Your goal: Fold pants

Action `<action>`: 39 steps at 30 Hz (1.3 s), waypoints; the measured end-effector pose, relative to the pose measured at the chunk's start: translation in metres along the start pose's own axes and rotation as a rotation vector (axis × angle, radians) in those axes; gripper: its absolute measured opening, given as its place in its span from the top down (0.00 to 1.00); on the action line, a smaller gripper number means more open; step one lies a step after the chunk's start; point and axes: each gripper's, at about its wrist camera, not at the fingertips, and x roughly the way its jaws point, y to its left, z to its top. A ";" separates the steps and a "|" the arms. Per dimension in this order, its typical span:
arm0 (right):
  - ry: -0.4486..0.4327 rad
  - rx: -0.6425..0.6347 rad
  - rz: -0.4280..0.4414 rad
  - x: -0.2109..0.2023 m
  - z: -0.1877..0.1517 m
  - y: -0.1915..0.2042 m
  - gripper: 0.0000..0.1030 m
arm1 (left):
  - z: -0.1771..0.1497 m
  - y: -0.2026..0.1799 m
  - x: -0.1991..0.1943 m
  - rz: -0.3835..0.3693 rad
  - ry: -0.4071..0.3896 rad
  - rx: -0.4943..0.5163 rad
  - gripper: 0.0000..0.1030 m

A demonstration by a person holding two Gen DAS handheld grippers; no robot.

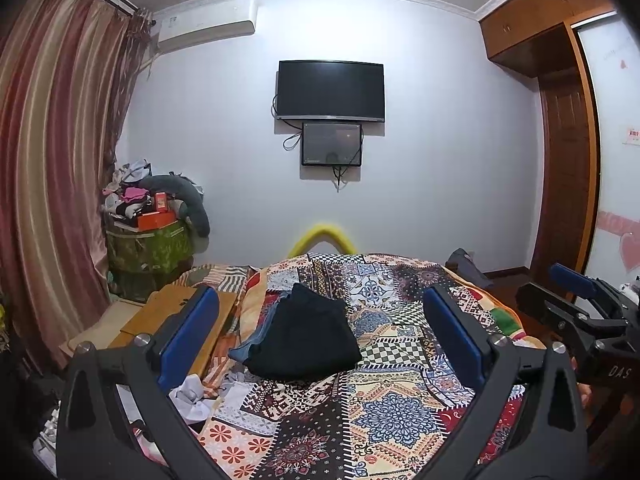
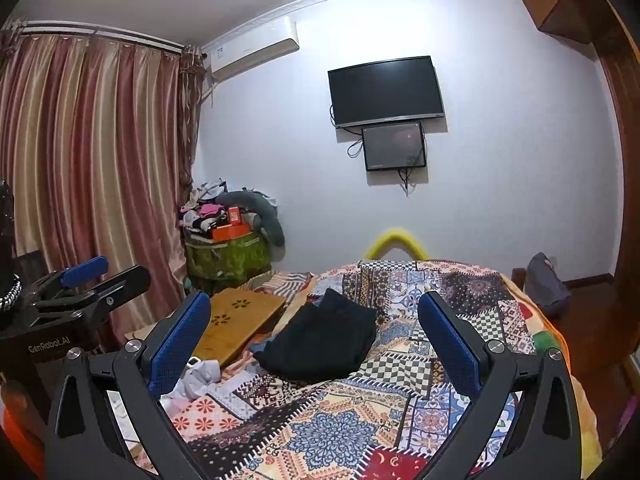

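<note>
The black pants (image 1: 306,334) lie folded in a compact pile on the patchwork quilt (image 1: 384,412), with blue denim showing under their left edge. They also show in the right wrist view (image 2: 326,338). My left gripper (image 1: 320,320) is open and empty, held above the bed short of the pile. My right gripper (image 2: 314,326) is open and empty too, at a similar height. Each gripper shows at the edge of the other's view: the right gripper (image 1: 576,296) and the left gripper (image 2: 92,276).
A wooden lap desk (image 2: 236,320) lies on the bed left of the pants, with crumpled white cloth (image 2: 200,376) in front of it. A green hamper piled with clothes (image 1: 150,248) stands by the curtain. A dark bag (image 2: 546,284) sits at the bed's far right.
</note>
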 end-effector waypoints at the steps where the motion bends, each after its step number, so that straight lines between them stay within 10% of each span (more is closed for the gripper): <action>1: 0.001 0.001 -0.001 0.000 0.000 0.000 0.00 | 0.000 -0.001 0.000 -0.002 0.001 0.000 0.00; 39: 0.002 0.017 -0.015 0.001 0.000 0.004 0.00 | 0.003 -0.001 0.001 -0.038 0.021 -0.018 0.00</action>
